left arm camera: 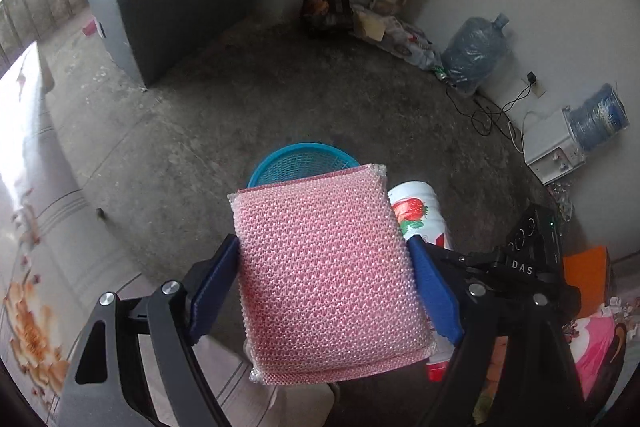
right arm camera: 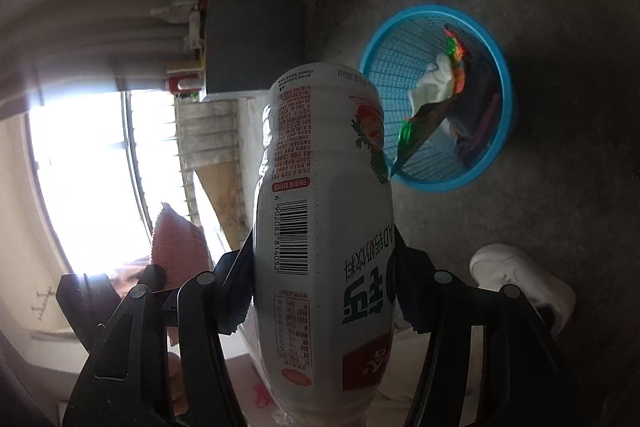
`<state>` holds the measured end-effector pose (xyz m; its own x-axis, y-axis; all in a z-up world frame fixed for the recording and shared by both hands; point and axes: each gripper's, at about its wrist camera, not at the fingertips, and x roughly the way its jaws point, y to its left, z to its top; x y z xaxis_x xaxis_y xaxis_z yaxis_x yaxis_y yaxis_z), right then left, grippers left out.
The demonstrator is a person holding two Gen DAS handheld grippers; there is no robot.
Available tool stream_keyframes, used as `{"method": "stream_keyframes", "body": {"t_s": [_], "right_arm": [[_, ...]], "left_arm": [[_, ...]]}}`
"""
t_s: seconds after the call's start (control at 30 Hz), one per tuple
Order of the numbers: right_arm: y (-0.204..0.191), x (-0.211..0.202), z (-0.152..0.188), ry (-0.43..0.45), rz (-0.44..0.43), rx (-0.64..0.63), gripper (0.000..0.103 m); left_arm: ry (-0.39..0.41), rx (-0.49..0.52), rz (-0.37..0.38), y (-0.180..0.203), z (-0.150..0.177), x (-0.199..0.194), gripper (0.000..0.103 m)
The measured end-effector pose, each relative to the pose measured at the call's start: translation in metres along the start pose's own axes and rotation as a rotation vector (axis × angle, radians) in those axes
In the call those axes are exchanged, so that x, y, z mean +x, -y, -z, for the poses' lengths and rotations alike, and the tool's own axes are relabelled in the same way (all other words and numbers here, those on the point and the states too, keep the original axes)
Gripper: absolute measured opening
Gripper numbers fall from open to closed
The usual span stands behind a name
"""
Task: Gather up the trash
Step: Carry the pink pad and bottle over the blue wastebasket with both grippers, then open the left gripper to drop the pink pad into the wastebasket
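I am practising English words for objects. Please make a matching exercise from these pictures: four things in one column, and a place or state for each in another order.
1. pink sponge
2. white bottle
3. blue basket
4. white shoe

A. stands on the floor, wrappers inside
B. held in the right gripper
C. on the floor, lower right of the right wrist view
D. held in the left gripper

Pairs: 1-D, 2-B, 3-A, 4-C

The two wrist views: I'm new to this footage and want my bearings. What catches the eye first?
In the left wrist view a pink mesh sponge fills the centre, clamped in the left gripper. In the right wrist view a white strawberry-print drink bottle stands out, held in the right gripper. On the concrete floor beyond sits a blue basket already holding wrappers and a tissue.
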<state>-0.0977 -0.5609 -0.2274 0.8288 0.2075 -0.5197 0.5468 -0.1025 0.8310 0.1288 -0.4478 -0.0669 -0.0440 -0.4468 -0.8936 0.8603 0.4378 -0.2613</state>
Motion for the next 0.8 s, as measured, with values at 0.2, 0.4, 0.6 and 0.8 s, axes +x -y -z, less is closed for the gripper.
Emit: {"method": "stream_keyframes", "body": {"t_s": [0.2, 0.4, 0.6, 0.8], "right_arm": [[0.040, 0.057, -0.074, -0.019, -0.002, 0.204, 0.074], [0.097, 0.062, -0.062, 0.022, -0.017, 0.350, 0.075], [0.110, 0.037, -0.041, 0.067, -0.013, 0.312, 0.077], [0.108, 0.055, -0.054, 0.053, 0.089, 0.234, 0.077]], "left_arm": [[-0.082, -0.072, -0.065, 0.001, -0.055, 0.090, 0.097], [-0.115, -0.121, -0.039, -0.009, -0.036, 0.099, 0.097], [-0.065, -0.102, -0.046, -0.011, -0.010, 0.066, 0.097], [-0.007, -0.121, -0.027, -0.013, 0.009, 0.031, 0.097]]}}
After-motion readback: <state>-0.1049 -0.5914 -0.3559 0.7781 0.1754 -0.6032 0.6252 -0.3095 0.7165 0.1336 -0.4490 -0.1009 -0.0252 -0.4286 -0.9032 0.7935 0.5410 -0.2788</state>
